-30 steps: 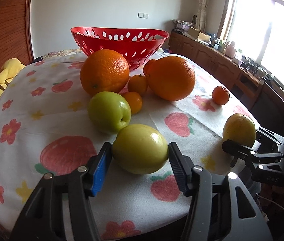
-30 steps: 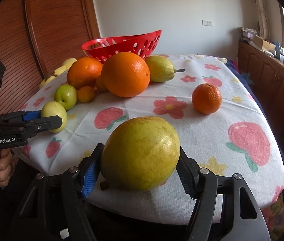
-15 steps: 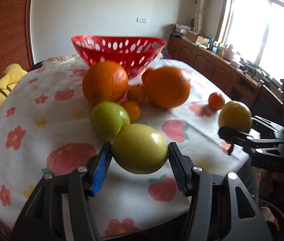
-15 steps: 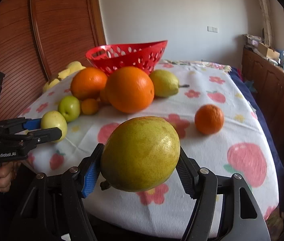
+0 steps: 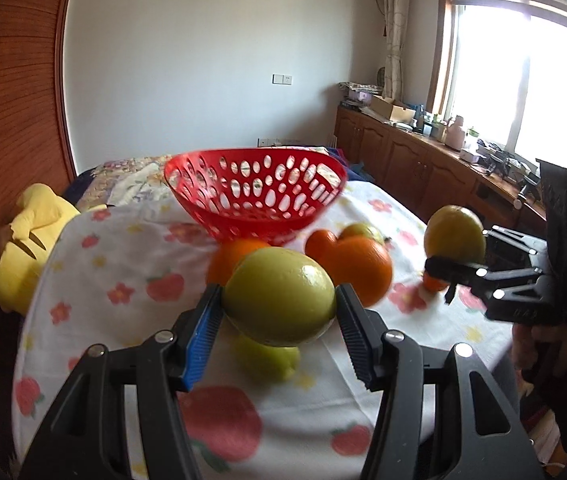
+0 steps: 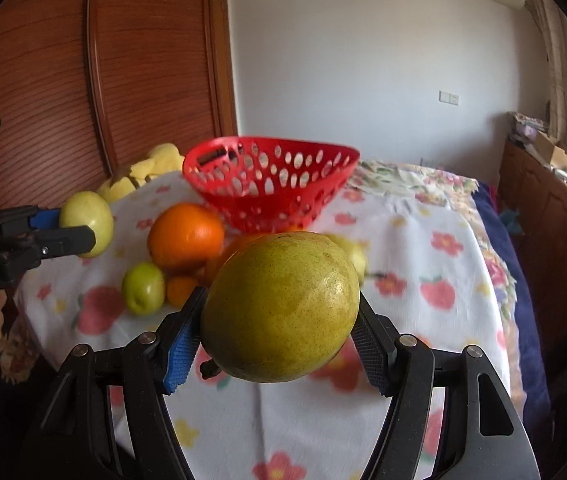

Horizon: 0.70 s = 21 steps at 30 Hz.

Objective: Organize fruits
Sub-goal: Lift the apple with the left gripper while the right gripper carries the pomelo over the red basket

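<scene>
My left gripper (image 5: 279, 320) is shut on a yellow-green apple (image 5: 279, 296) and holds it in the air above the table. It also shows at the left of the right wrist view (image 6: 83, 226). My right gripper (image 6: 279, 336) is shut on a large yellow-green pear (image 6: 281, 306), lifted off the cloth; the pear also shows in the left wrist view (image 5: 453, 236). The empty red perforated basket (image 5: 255, 196) stands at the far middle of the table (image 6: 271, 184). Two big oranges (image 5: 357, 264) (image 6: 185, 236) lie in front of it.
A green apple (image 6: 143, 288) and a small orange (image 6: 181, 290) lie on the flowered tablecloth (image 5: 123, 280). Another pear (image 6: 353, 254) lies behind my held pear. A yellow plush toy (image 5: 23, 248) sits at the table's left edge. Wooden cabinets (image 5: 403, 160) line the right wall.
Both grippers have risen well above the table with their fruit and moved toward the basket. The fruit on the cloth has not moved.
</scene>
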Tool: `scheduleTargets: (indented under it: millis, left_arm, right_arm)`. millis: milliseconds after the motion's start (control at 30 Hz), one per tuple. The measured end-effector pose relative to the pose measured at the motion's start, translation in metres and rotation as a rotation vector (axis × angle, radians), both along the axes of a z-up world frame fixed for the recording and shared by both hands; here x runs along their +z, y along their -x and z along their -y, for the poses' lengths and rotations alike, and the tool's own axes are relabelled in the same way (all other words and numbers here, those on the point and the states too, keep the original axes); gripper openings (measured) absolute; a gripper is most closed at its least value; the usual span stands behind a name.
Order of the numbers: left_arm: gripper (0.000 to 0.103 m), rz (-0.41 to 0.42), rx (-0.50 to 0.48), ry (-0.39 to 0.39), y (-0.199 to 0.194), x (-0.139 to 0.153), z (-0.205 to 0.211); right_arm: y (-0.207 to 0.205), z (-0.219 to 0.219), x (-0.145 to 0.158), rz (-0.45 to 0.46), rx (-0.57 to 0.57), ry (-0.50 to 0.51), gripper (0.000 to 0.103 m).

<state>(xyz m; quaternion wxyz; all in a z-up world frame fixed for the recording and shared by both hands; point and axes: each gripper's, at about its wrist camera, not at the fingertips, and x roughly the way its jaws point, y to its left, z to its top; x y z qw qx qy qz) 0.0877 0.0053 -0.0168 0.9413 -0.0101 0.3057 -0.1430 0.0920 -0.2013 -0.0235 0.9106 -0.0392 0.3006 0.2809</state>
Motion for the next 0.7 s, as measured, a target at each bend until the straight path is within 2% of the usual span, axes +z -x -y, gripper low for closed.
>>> scheduleTargets:
  millis: [333,700]
  left_arm:
    - [0.056,0.033,0.01,-0.011,-0.042,0.016,-0.013]
    - [0.056,0.029,0.036,-0.029,-0.095,0.022,-0.033]
  right_arm:
    - [-0.052,-0.019,0.037,0.05,0.029,-0.016,0.07]
    - [-0.119,-0.068,0.035,0.027,0.083,0.025,0.07]
